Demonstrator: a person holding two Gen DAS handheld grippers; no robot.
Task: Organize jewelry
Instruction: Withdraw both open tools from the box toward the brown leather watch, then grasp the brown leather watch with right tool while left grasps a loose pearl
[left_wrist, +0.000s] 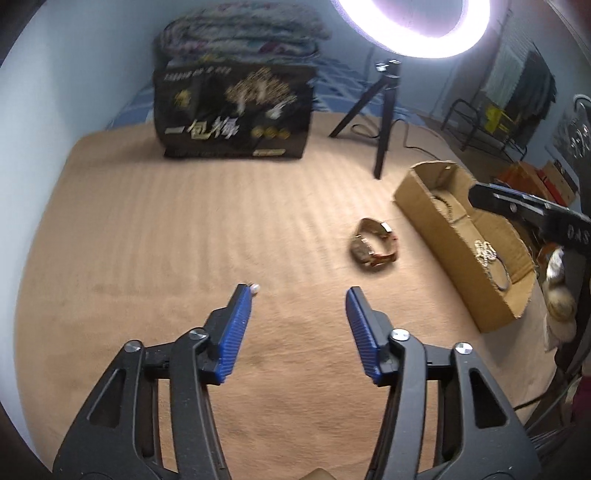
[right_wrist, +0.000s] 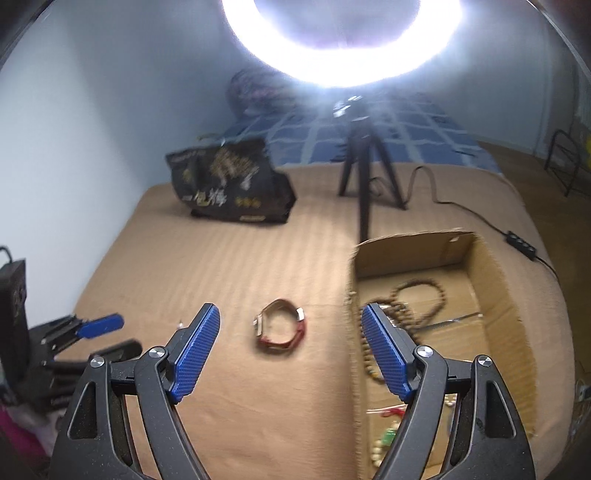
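Note:
A wristwatch with a red-brown strap (left_wrist: 375, 244) lies on the tan bed cover; it also shows in the right wrist view (right_wrist: 281, 328). A small silver earring (left_wrist: 255, 287) lies by my left gripper's left fingertip. My left gripper (left_wrist: 298, 295) is open and empty, low over the cover. My right gripper (right_wrist: 290, 314) is open and empty, above the watch and the edge of the cardboard box (right_wrist: 509, 295). The box (left_wrist: 436, 221) holds bead necklaces (right_wrist: 406, 306) and other jewelry.
A black printed bag (left_wrist: 236, 110) stands at the back of the cover. A black tripod (left_wrist: 373, 107) with a ring light (left_wrist: 413, 29) stands behind the box, its cable (right_wrist: 480, 218) trailing right. A wall runs along the left.

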